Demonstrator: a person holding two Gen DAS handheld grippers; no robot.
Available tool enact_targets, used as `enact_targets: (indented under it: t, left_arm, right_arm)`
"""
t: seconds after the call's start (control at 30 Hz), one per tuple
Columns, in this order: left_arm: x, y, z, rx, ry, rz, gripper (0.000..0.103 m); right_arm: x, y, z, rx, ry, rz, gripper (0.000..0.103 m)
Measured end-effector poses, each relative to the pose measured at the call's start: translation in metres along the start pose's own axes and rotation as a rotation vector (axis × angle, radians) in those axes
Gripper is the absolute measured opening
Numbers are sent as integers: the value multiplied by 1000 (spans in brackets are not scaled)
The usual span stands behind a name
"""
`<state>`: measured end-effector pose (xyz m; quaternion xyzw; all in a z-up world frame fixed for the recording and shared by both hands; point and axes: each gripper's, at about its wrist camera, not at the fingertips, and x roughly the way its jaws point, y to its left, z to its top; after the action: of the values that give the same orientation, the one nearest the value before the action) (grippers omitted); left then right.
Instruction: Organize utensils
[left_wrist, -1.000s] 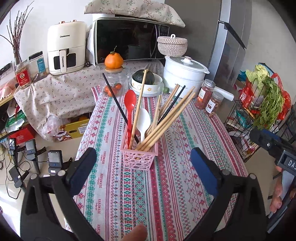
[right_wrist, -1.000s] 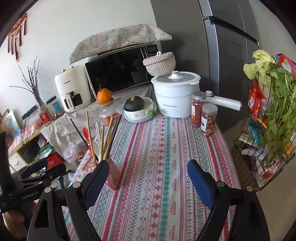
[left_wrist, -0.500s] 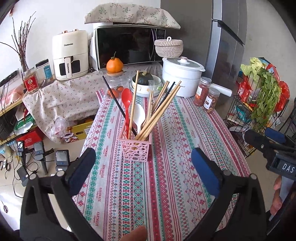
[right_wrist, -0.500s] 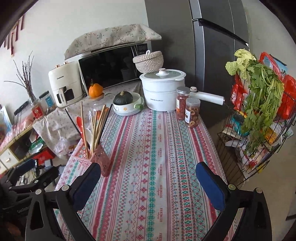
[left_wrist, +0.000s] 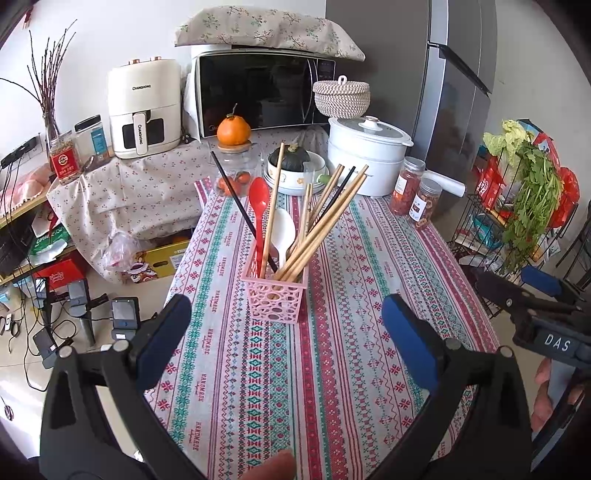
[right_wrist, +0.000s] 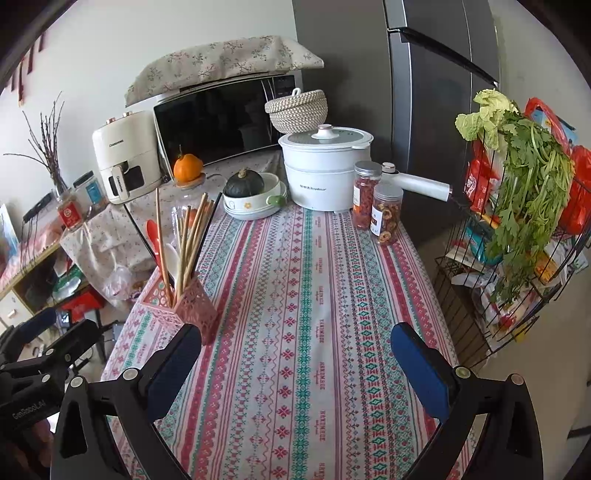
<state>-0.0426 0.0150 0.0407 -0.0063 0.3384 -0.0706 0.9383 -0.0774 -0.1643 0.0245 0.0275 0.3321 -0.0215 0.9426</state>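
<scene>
A pink perforated utensil basket (left_wrist: 276, 291) stands on the patterned tablecloth (left_wrist: 332, 350). It holds several wooden chopsticks (left_wrist: 325, 225), black chopsticks (left_wrist: 240, 206), a red spoon (left_wrist: 258, 199) and a white spoon (left_wrist: 282, 229). My left gripper (left_wrist: 286, 332) is open and empty, held back from the basket on the near side. The basket also shows in the right wrist view (right_wrist: 184, 302), left of my open, empty right gripper (right_wrist: 295, 362).
At the table's far end stand a white pot (left_wrist: 365, 158), two lidded jars (left_wrist: 417, 195), a bowl with a dark squash (left_wrist: 291, 166) and a glass jar under an orange (left_wrist: 233, 129). A wire rack with greens (right_wrist: 524, 206) stands right of the table.
Both grippers have drawn back from the table, so the basket looks smaller and farther away. Both stay open and empty. The utensils have not moved.
</scene>
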Motion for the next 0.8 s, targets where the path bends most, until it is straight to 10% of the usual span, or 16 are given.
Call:
enact_targets:
  t: [0.8]
  left_arm:
    - [0,1,1,-2,0,0,102]
  right_arm:
    - [1,0,-2,13,5,-3,103]
